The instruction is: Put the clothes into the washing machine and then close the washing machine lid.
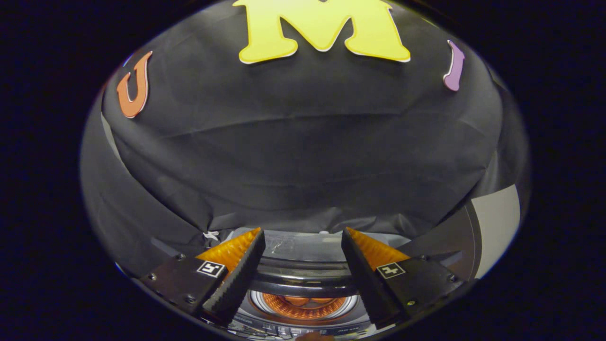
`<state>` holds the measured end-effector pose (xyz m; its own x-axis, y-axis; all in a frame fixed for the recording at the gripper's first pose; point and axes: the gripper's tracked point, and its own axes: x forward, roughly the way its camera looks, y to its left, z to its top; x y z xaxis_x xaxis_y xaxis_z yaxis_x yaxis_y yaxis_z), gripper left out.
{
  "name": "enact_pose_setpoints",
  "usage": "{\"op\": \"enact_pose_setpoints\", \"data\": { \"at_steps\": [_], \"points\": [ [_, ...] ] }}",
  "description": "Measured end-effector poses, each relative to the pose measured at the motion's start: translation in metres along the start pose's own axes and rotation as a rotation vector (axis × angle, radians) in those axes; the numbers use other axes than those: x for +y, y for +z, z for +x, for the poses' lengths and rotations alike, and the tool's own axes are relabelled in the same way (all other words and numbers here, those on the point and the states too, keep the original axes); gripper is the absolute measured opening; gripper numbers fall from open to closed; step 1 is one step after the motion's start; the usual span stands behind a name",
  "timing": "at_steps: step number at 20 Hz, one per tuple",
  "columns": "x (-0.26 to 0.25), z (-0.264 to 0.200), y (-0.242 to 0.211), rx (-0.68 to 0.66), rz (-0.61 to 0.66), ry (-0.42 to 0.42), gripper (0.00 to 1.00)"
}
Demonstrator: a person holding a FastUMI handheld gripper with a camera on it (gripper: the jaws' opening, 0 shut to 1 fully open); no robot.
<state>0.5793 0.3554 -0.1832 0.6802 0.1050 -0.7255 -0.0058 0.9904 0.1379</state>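
The tongs (303,258) hung wide open with nothing between their fingers, poised above the washing machine (303,279). Its lid (303,246) stood raised beyond the fingertips, and something orange, likely the clothes (303,301), lay in the drum below. Closing well, I judged, meant catching the lid's edge squarely and lowering it gently.

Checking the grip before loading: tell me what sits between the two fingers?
In the gripper view, the open gripper holds nothing; between its fingers show the washing machine's rim and drum beyond.
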Motion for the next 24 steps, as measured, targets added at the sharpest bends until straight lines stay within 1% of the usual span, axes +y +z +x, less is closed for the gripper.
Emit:
{"op": "enact_pose_setpoints", "data": {
  "at_steps": [24],
  "points": [
    [0.001, -0.022, -0.058, 0.064, 0.007, 0.004, 1.0]
  ]
}}
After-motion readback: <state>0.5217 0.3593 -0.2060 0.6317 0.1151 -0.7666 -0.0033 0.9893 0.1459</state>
